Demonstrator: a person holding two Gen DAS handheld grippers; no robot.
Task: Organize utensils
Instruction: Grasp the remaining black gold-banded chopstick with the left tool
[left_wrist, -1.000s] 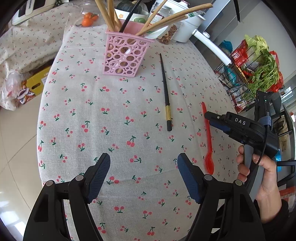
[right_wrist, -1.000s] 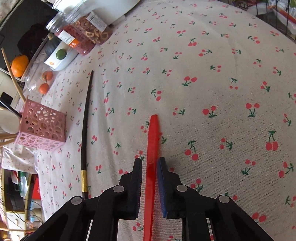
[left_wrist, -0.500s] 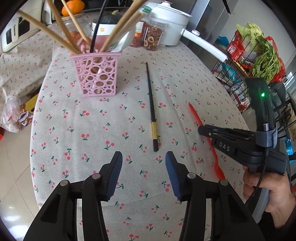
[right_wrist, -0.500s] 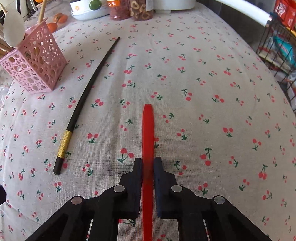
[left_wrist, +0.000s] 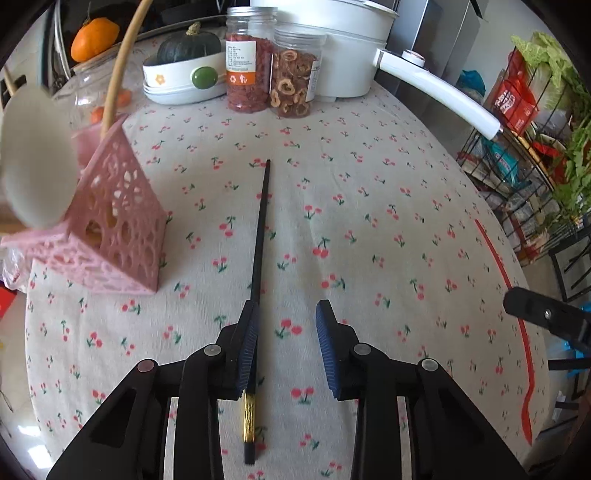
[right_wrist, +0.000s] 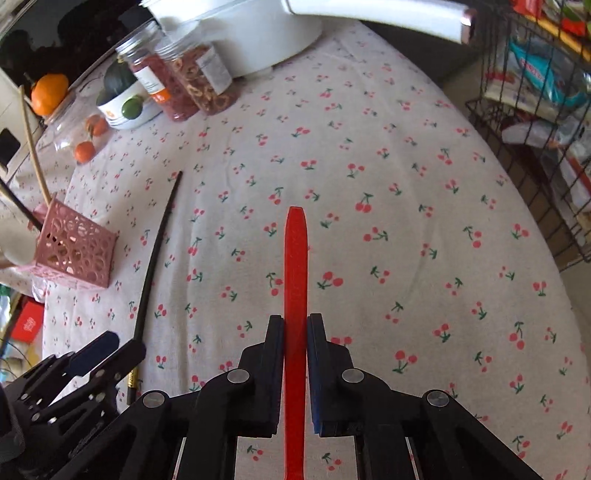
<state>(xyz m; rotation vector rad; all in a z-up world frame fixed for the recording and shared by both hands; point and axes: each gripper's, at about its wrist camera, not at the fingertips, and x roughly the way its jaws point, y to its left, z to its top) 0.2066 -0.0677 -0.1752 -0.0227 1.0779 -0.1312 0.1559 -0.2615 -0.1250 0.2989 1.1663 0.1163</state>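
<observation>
A black chopstick (left_wrist: 260, 236) with a gold band lies on the cherry-print tablecloth (left_wrist: 369, 221). My left gripper (left_wrist: 286, 332) is open and straddles it, the chopstick close along the left finger. It also shows in the right wrist view (right_wrist: 155, 254). My right gripper (right_wrist: 295, 332) is shut on a red spoon (right_wrist: 294, 258), handle pointing forward; the spoon shows at the right edge of the left wrist view (left_wrist: 517, 314). A pink perforated utensil basket (left_wrist: 118, 229) with wooden utensils stands at the left, also in the right wrist view (right_wrist: 74, 247).
Two jars (left_wrist: 269, 77), a white bowl with a squash (left_wrist: 181, 74), a white pot with a long handle (left_wrist: 369, 51) and oranges stand at the table's far edge. A wire rack with vegetables (left_wrist: 535, 147) stands off the right side.
My left gripper has moved forward and down over the black chopstick, its jaws narrower. My right gripper stays shut on the red spoon and has turned slightly.
</observation>
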